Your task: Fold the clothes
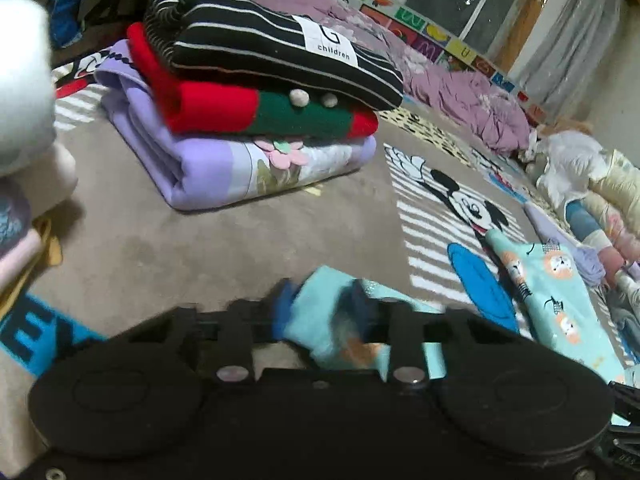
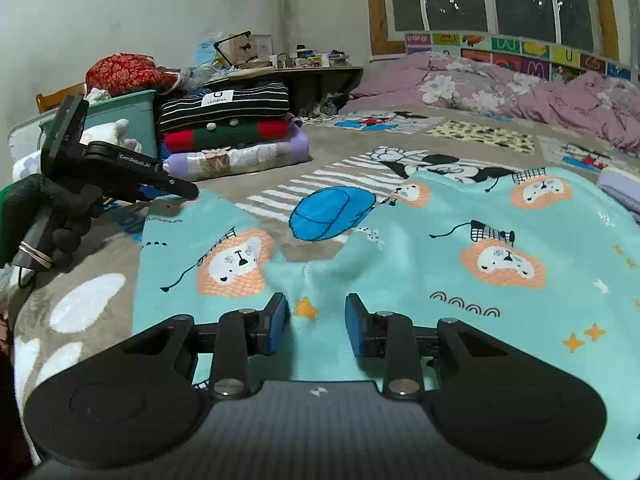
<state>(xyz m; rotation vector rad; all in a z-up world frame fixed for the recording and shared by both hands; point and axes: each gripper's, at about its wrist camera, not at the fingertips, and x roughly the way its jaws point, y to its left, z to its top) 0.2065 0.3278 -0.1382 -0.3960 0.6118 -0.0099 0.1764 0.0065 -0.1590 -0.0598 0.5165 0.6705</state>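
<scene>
Both wrist cameras sit low over the bed, close above the teal garment (image 2: 460,240), facing the folded stack (image 1: 248,120); both views share the stack and the garment.

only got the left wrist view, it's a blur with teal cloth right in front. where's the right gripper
observer: The right gripper hangs over the near middle of the teal lion-print trousers, its fingers apart and gripping nothing.
operator: are the trousers laid out or bunched
observer: Mostly flat. Both legs spread away from the right gripper, and a blue patch of the blanket shows between them.
operator: so what have i got hold of
observer: The left gripper is closed on the far end of one trouser leg, the one on the left of the right wrist view, at its outer corner.
</scene>
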